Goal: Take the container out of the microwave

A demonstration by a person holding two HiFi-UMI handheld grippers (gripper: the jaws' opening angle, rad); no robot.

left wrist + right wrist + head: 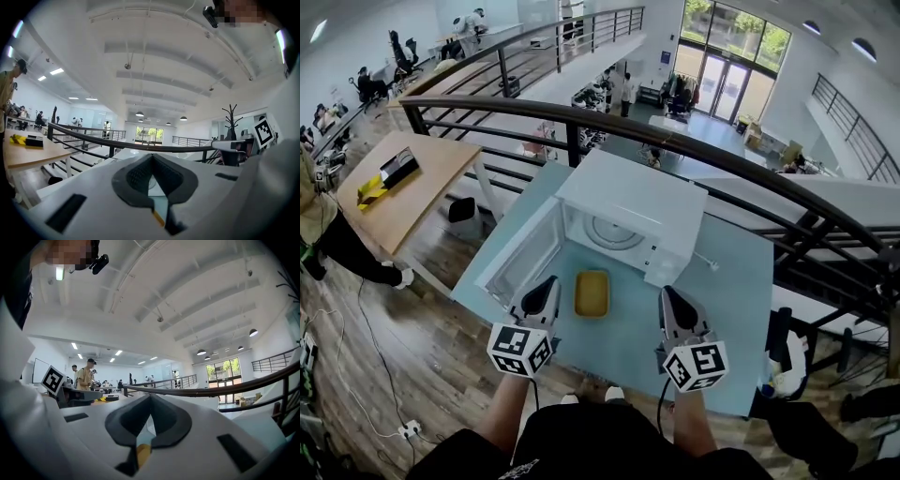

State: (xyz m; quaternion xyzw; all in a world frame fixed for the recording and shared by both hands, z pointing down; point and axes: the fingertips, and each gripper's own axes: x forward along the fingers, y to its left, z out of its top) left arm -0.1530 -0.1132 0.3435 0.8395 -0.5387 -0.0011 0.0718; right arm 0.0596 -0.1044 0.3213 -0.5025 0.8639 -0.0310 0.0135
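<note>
The yellow container (592, 293) lies on the light blue table (741, 309), just in front of the white microwave (633, 211). The microwave's door (520, 253) is swung open to the left and the cavity with its glass turntable (614, 232) holds nothing. My left gripper (548, 282) hovers left of the container, apart from it, jaws shut and empty. Level with it on the container's right is my right gripper (668, 292), also shut on nothing. A sliver of the yellow container (158, 218) shows below the shut jaws in the left gripper view, and a container sliver (143, 453) in the right gripper view.
A black railing (675, 131) curves behind the table, with a drop to a lower floor beyond. A wooden table (403, 187) stands at left with a yellow-black item (386, 178). The microwave's cord (708, 261) lies at its right. A person (319, 225) stands at the far left.
</note>
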